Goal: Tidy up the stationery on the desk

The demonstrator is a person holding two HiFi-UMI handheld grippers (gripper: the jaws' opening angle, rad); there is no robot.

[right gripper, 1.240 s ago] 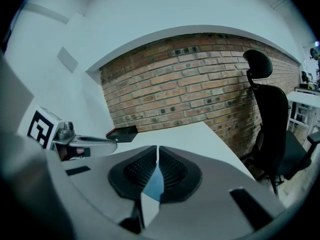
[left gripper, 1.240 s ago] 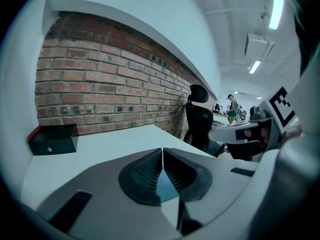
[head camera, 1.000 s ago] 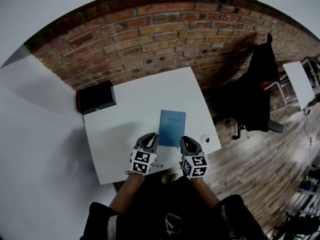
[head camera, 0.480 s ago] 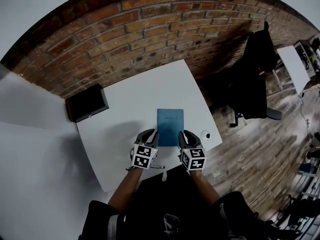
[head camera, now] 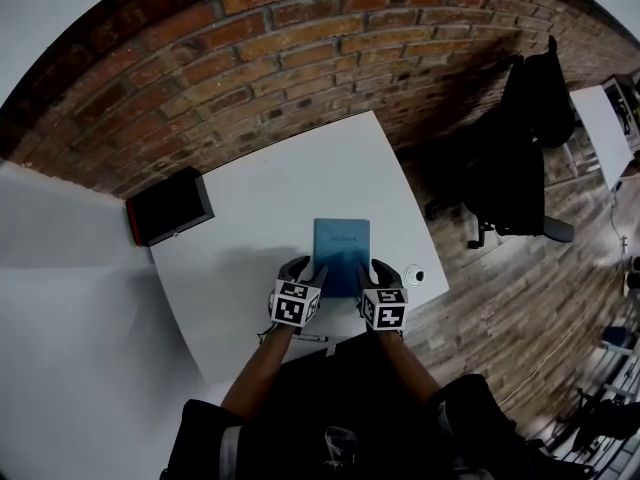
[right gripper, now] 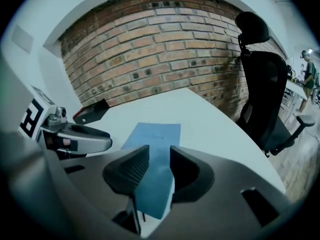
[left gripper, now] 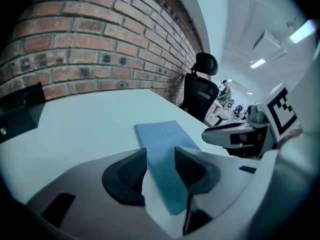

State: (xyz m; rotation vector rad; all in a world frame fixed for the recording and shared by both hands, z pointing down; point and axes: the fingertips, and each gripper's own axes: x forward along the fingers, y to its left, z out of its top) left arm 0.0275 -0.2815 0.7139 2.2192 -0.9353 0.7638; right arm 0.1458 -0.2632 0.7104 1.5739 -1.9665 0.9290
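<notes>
- Forearms of the person enter at the bottom of the head view, and each hand carries a grey two-jaw tool with a black-and-white marker cube.
- At the near edge of the flat white desk [head camera: 290, 183] we note a thin dark pen-like stick [head camera: 308, 337], lying loose.
- The left gripper [head camera: 306, 270] has jaws that have just been opening and now stand wide. In its own view the near end of the thin blue rectangular notebook [left gripper: 159, 134] shows in the gap, and neither ribbed pad presses on it.
- The right gripper [head camera: 383, 272] has also just been opening and stands wide. The same notebook shows between its pads, unclamped.
- The notebook lies flat and closed near the desk's front edge. One gripper sits at each near corner. We cannot tell whether either touches the cover.
- A small round white object with a dark centre [head camera: 414, 277] sits just right of the right gripper, near the desk's right edge.
- A black rectangular box with a red edge [head camera: 170, 206] rests at the far left corner, well apart from the notebook.
- A black office chair [head camera: 520, 158] and a red brick wall [head camera: 300, 58] stand beyond the desk.
- We judge the tidying barely begun. Nothing is gathered or gripped, so the notebook, the stick and the round object all remain to be put away.
</notes>
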